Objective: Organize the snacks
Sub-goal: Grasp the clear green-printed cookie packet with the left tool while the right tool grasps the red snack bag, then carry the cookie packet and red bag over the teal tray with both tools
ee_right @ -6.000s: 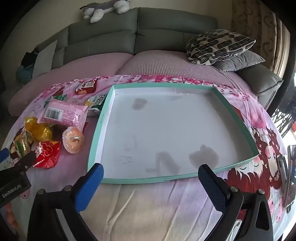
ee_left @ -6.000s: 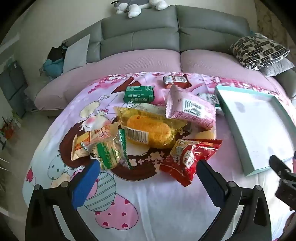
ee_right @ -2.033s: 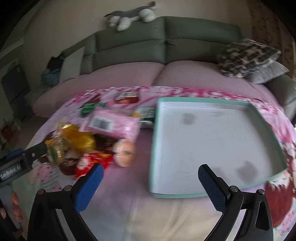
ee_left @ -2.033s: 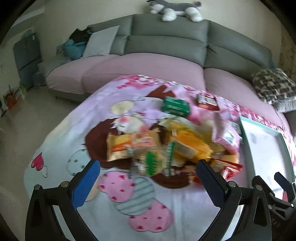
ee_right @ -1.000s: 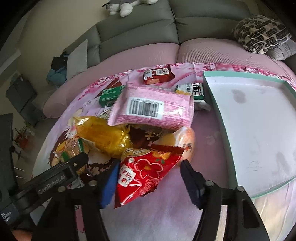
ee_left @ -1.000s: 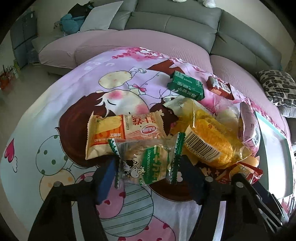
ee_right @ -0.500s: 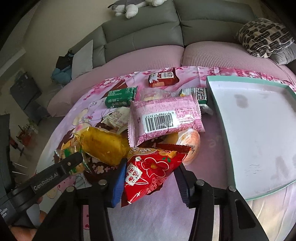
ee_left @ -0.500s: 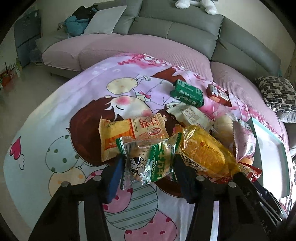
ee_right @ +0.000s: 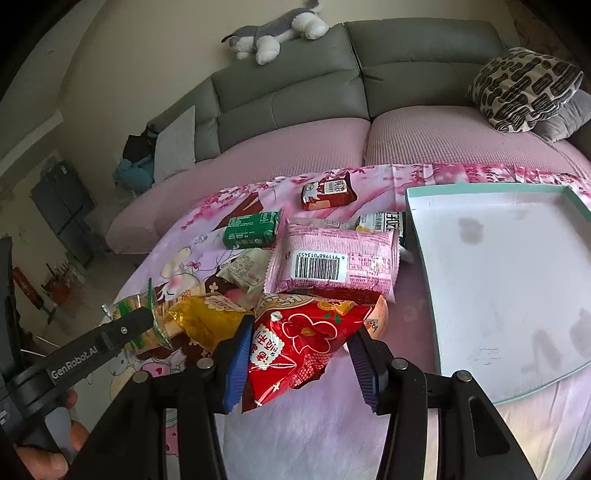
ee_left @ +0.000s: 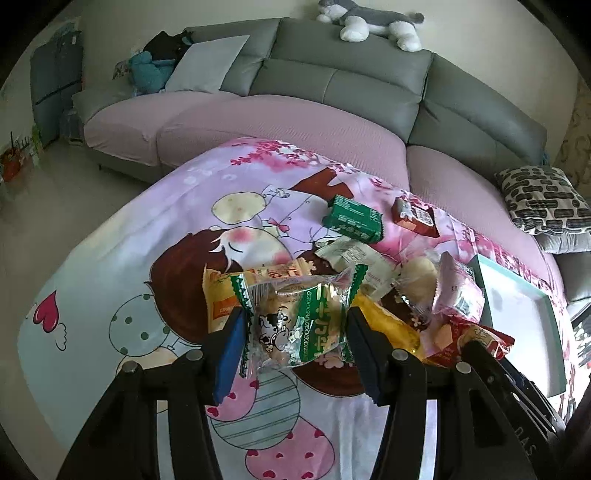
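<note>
My left gripper (ee_left: 293,332) is shut on a clear snack bag with green stripes and a cow print (ee_left: 295,321), lifted a little above the cartoon cloth. My right gripper (ee_right: 299,354) is shut on a red snack bag with a flower print (ee_right: 295,339), held just off the cloth. The rest of the pile lies behind: a yellow bag (ee_right: 207,317), a pink packet with a barcode (ee_right: 332,262), a green packet (ee_right: 253,229), a brown-red packet (ee_right: 327,194) and an orange-yellow bag (ee_left: 221,302). A white tray with a teal rim (ee_right: 413,229) lies empty at the right.
The snacks rest on a pink cartoon cloth (ee_left: 147,240) spread over a low surface before a grey sofa (ee_left: 332,85). A patterned cushion (ee_right: 524,88) and a plush dog (ee_right: 273,33) sit on the sofa. A hand (ee_right: 48,461) holds the left gripper's handle.
Both grippers closed on their bags about a second ago and have since lifted them slightly off the cloth; the views have pulled back and up from the pile.
</note>
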A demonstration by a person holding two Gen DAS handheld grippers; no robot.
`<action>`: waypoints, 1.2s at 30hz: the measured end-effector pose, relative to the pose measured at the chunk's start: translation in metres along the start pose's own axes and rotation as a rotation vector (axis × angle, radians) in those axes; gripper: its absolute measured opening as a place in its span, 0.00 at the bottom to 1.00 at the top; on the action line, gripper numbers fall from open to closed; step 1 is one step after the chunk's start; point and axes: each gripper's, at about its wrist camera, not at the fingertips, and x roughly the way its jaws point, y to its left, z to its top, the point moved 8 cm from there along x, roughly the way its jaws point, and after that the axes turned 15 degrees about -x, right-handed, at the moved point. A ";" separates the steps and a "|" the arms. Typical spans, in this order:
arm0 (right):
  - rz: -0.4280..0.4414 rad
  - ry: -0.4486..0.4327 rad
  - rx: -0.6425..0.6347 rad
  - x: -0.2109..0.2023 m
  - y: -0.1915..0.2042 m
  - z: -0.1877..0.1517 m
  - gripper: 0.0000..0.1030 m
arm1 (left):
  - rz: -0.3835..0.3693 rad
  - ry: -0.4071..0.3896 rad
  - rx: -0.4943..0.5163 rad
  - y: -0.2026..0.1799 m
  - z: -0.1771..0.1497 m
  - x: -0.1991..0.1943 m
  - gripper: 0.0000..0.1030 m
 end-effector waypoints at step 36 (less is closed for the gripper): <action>-0.385 -0.166 0.225 -0.084 -0.170 0.006 0.52 | -0.224 0.027 0.374 -0.208 -0.049 0.003 0.55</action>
